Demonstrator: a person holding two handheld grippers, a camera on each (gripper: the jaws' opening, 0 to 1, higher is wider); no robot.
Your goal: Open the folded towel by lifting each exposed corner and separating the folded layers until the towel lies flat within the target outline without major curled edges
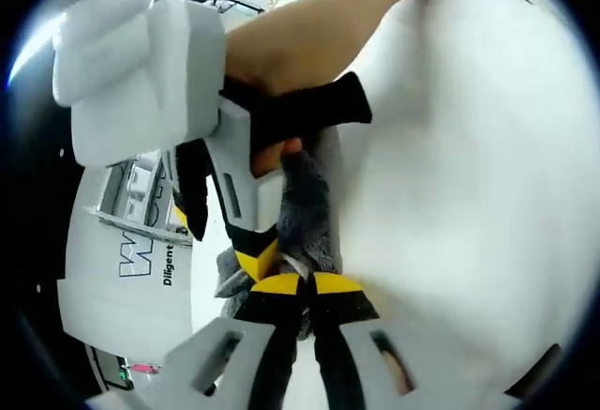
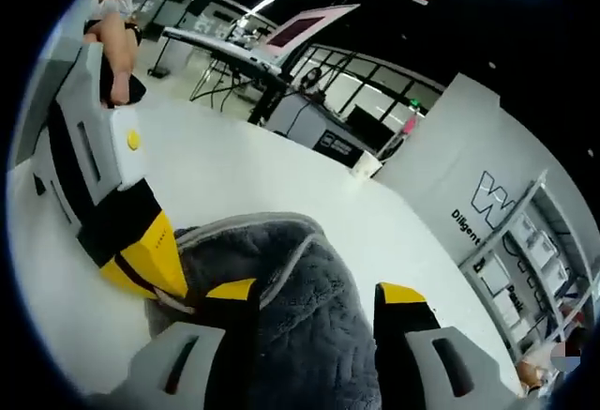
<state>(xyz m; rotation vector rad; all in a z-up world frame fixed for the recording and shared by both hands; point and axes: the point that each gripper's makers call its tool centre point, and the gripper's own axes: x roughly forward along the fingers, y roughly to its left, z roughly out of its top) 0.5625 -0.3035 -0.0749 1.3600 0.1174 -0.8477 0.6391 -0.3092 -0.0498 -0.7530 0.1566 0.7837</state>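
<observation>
A grey plush towel lies bunched on the white table. Its thick fold bulges up between the wide-apart jaws of my right gripper, which stands open around it. From the left, my left gripper reaches in and its yellow fingertips pinch the towel's pale edge. In the left gripper view, my left gripper is shut on the towel, its yellow tips pressed together. A hand holds the right gripper's white body and black handle just above; one of that gripper's yellow fingertips touches the cloth.
A white table spreads around the towel. A paper cup stands at its far edge. White lettered wall panels and shelves rise beyond. A person stands far off at upper left, near desks.
</observation>
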